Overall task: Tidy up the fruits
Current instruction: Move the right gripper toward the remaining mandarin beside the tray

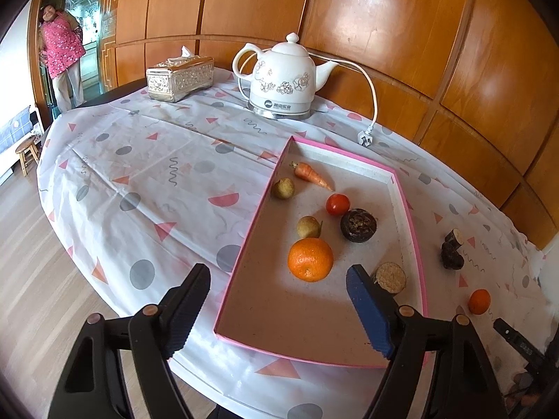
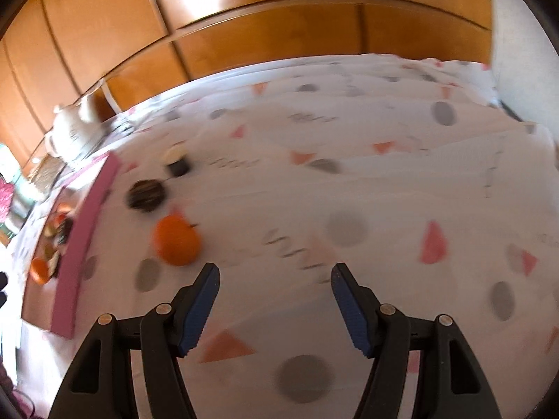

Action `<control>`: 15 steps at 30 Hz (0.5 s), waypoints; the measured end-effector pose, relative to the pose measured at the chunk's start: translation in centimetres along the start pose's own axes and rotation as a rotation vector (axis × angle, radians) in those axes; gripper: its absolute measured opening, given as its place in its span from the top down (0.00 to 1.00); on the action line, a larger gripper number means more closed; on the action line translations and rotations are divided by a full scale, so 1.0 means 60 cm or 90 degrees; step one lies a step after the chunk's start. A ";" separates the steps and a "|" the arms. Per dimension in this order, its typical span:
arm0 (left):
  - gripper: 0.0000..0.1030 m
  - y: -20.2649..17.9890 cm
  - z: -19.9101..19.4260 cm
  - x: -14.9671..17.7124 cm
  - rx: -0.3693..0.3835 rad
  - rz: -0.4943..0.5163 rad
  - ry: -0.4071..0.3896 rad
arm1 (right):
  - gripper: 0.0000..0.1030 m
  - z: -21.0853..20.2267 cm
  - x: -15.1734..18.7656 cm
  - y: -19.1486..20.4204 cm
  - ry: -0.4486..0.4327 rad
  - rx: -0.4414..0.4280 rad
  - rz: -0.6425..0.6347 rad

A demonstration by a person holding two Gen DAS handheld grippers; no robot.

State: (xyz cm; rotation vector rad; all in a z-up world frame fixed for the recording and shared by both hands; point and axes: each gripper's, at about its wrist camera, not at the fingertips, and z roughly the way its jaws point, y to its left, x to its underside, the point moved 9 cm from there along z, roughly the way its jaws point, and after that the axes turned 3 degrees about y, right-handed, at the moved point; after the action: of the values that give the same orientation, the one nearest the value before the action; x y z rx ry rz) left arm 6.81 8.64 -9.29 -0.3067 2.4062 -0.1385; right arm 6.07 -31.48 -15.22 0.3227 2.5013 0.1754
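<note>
My left gripper [image 1: 277, 298] hangs tilted down over the near end of the pink-rimmed tray [image 1: 408, 209], its jaws apart with nothing between them; a large orange [image 1: 310, 259] sits in the tray just ahead of the gap. Also in the tray: a carrot [image 1: 311, 175], a red tomato [image 1: 338, 204], two small brownish-yellow fruits [image 1: 283, 188] [image 1: 309, 227], a dark round fruit [image 1: 358, 225] and a cut dark piece [image 1: 390, 277] beside the blue pad of one finger.

My right gripper [image 2: 275, 302] points down at the patterned tablecloth [image 2: 384, 192], jaws spread and empty. Its view is blurred. A smaller orange [image 2: 177, 241] lies on the cloth outside the tray, ahead and left of its fingers, with two dark pieces [image 2: 146, 195] [image 2: 177, 160] farther back.

Only the left view shows the tray's contents clearly, plus the white kettle [image 1: 283, 80], its loose plug [image 1: 365, 138], a silver tissue box [image 1: 180, 78] and a person in pink [image 1: 61, 49] in a doorway. Only the right view shows the open cloth to the tray's right.
</note>
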 end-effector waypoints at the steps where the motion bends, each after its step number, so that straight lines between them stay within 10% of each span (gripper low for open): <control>1: 0.21 0.000 0.001 0.000 -0.001 0.002 0.000 | 0.35 0.001 0.003 0.012 0.002 -0.008 -0.012; 15: 0.20 -0.020 -0.009 0.000 -0.010 0.045 -0.014 | 0.35 -0.006 0.003 0.097 0.008 -0.072 -0.079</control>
State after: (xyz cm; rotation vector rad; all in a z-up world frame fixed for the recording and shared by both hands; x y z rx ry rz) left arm 6.69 7.49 -8.68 -0.2288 2.3936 -0.0844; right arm 6.81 -25.86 -13.86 0.1193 2.5030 0.2671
